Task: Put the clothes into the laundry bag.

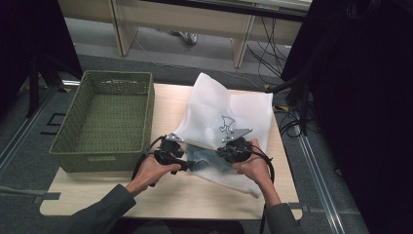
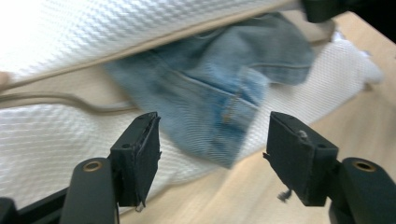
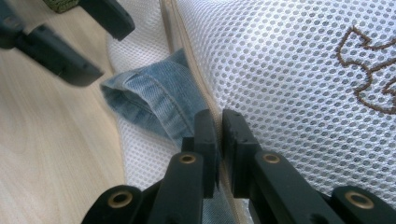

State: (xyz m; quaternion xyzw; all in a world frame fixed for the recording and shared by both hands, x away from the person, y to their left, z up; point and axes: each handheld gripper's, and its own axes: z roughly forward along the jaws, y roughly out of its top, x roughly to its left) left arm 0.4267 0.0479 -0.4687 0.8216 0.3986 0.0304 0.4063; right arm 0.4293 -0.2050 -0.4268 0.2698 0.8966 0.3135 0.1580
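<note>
Denim garment [image 2: 219, 107] half inside the white mesh laundry bag [image 1: 243, 114] on the table: right gripper [image 3: 219, 140] pinches the bag's zippered edge to hold its mouth up, while left gripper [image 2: 212, 154], jaws apart and empty, faces the denim.

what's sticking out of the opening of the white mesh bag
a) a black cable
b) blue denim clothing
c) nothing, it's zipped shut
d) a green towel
b: a fold of blue denim clothing pokes out of the mouth of the white mesh bag, between its upper and lower layers, in front of the left gripper, whose jaws stand open and apart from it.
</note>
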